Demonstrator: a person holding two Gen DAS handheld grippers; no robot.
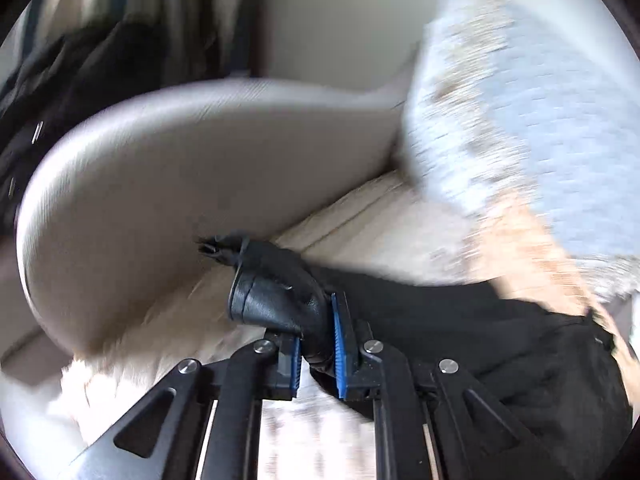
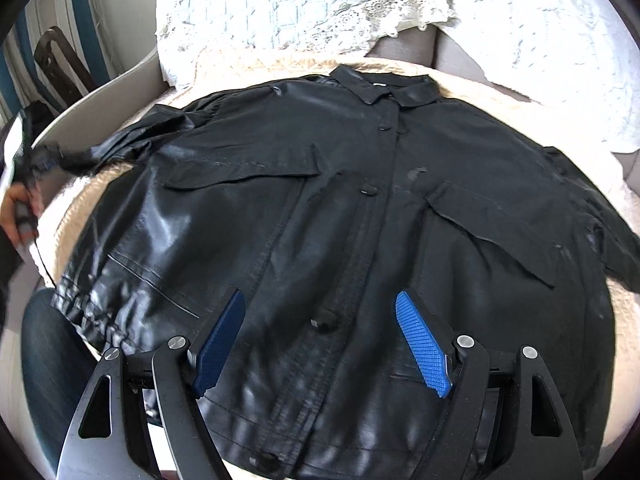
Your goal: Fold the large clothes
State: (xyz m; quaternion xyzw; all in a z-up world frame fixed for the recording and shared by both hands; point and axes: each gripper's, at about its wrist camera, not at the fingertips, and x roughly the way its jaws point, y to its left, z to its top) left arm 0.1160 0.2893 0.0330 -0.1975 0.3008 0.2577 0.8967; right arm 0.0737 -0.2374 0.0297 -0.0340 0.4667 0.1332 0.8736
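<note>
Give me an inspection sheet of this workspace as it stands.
Surface: cream quilted cover on a sofa seat.
Job's things: black leather jacket lies front up, buttoned, collar far; its sleeve cuff is pinched.
Clutter: lace-edged pale blue cushion behind the jacket.
Grippers: left gripper shut on the cuff; right gripper open above the hem, holding nothing.
Cables: nothing seen.
Surroundings: grey sofa armrest; person's hand at the left edge.
</note>
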